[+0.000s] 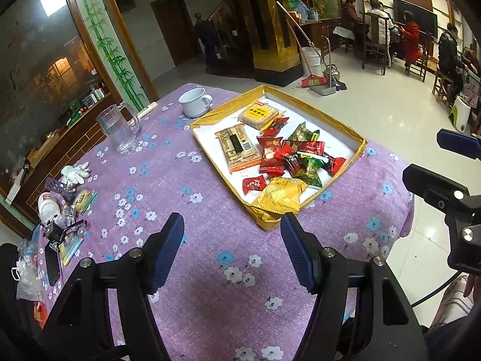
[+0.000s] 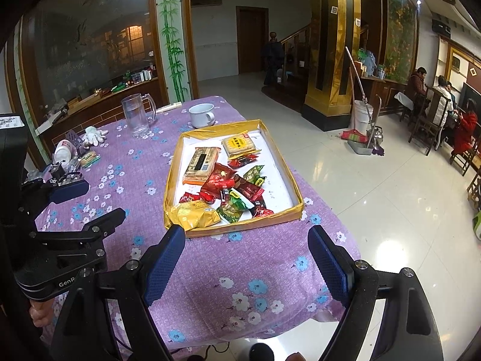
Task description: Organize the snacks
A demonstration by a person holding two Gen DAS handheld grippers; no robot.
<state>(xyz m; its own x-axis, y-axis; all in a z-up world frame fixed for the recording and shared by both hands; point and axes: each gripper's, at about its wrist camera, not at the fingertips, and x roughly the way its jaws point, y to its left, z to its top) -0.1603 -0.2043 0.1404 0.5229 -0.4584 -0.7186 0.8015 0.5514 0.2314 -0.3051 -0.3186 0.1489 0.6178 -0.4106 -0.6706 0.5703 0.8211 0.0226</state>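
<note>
My left tool hangs above the purple flowered cloth on the counter, jaws apart w/ nothing between them, pointing down toward the near corner of the tray. My right tool is spread wider, also empty, over the counter's near edge, aimed at the same tray. The tray is a shallow white box w/ gold rim, sitting at the counter's right side. Snacks lie inside it: a yellow packet at the near corner, a long biscuit pack along the left wall, a square yellow biscuit pack toward the far end, and a heap of small red and green wrapped sweets in the middle. Outside the tray: white mug just beside its far corner, clear pitcher further left, white glove and one small green-yellow packet near the counter's left edge, well apart from the tray.
</note>
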